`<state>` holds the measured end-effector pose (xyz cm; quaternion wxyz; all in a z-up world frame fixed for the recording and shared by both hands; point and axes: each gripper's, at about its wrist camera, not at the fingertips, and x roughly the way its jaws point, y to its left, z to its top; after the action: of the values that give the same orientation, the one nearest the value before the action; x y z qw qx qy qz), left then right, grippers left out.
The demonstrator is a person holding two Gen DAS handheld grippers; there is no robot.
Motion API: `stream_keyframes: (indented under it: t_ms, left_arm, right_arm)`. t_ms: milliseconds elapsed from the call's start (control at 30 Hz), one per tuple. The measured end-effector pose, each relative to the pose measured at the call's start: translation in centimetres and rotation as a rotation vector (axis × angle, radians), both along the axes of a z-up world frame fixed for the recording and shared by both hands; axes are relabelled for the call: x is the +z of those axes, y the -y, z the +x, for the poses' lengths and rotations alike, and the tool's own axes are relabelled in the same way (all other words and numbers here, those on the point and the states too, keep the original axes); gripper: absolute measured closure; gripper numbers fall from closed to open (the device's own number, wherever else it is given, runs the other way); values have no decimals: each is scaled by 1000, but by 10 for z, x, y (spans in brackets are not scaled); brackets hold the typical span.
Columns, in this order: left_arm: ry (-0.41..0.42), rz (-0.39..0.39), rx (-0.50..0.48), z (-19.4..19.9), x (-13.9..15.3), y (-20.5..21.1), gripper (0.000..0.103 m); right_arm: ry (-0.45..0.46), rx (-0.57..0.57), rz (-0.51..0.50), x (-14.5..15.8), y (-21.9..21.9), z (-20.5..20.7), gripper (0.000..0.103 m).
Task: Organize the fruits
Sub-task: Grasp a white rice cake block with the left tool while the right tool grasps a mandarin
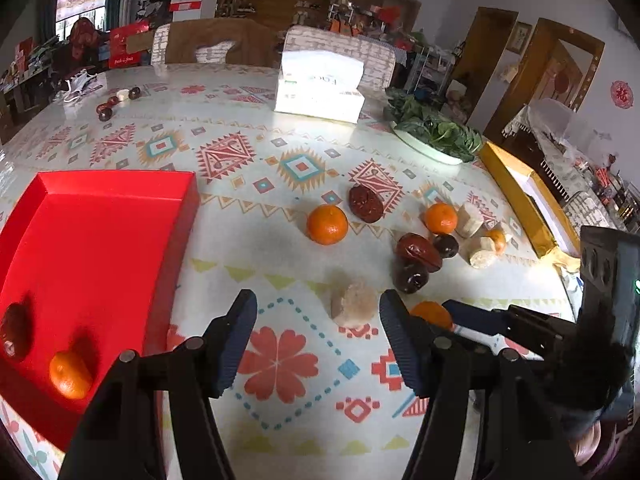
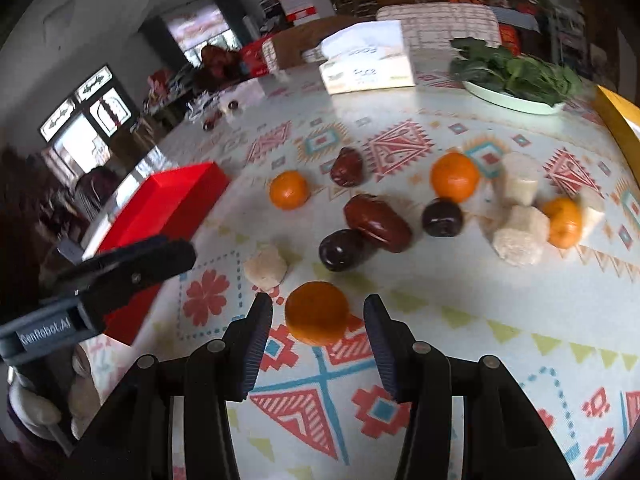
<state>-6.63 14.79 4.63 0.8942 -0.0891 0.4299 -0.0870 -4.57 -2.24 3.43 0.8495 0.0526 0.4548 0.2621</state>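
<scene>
A red tray [image 1: 100, 240] at the left holds a tangerine [image 1: 70, 374] and a dark red date [image 1: 16, 332]; the tray also shows in the right wrist view [image 2: 160, 208]. Loose on the patterned table lie tangerines [image 1: 327, 224], red dates [image 1: 365, 203], dark plums [image 1: 412, 278] and pale banana chunks [image 1: 354, 303]. My left gripper [image 1: 318, 340] is open and empty, just short of a banana chunk. My right gripper [image 2: 318, 344] is open, its fingers on either side of a tangerine [image 2: 317, 312] without closing on it.
A tissue box [image 1: 320, 88] and a plate of greens [image 1: 434, 134] stand at the back. A yellow box [image 1: 520, 200] lies along the right edge. A few dates [image 1: 106, 112] sit far left. Chairs stand behind the table.
</scene>
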Motion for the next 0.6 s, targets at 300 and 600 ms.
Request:
stream_keyframes:
  t_ms: [300,600]
  left_arm:
    - [-42,69,-50,25,-24,22,40]
    - [-36,140,-125,24,-35,43,55]
  right_arm:
    - [0,4,-45,-13,-4,-2,65]
    - [-6,-39,-53,-10,17,-16,65]
